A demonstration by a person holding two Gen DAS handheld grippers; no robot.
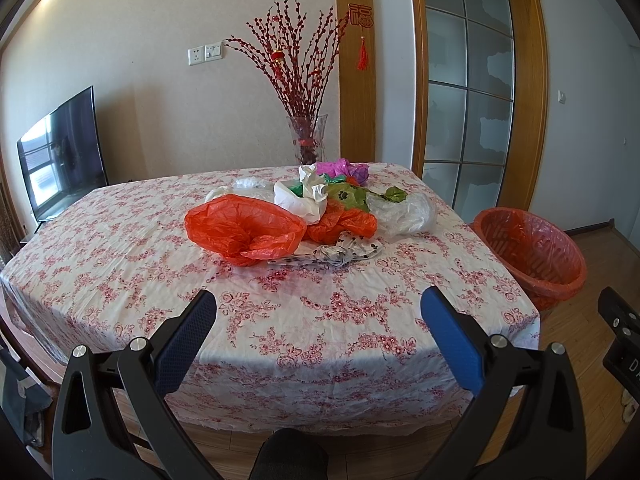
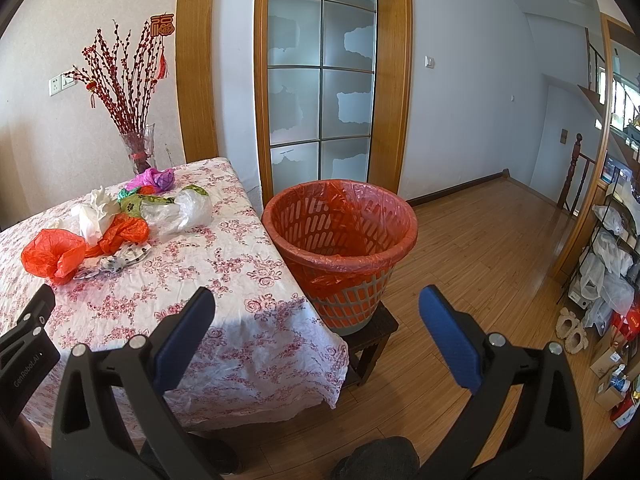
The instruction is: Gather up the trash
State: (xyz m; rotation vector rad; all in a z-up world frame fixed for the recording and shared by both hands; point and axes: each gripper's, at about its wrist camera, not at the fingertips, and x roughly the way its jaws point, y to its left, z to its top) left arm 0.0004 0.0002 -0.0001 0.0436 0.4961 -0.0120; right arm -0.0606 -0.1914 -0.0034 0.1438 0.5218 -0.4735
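Crumpled plastic bags, orange, white, green and purple (image 1: pixel 304 212), lie heaped mid-table. Both the left gripper (image 1: pixel 318 312) and right gripper (image 2: pixel 316 312) hang spread and empty. Best pinch the nearest orange bag first, then carry it to the orange-lined slatted bin (image 2: pixel 340 248) just beside the table.

A tabletop (image 1: pixel 120 280) under a white cloth with red flowers carries a heap of crumpled plastic bags (image 1: pixel 312 212) and a glass vase (image 1: pixel 307 140).

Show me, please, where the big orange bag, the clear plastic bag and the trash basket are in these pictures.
Big orange bag (image 1: pixel 240 228): left wrist view, on its crumpled middle.
Clear plastic bag (image 1: pixel 404 212): left wrist view, on its bulging body.
Trash basket (image 2: pixel 340 280): right wrist view, on its outer front wall below the rim.
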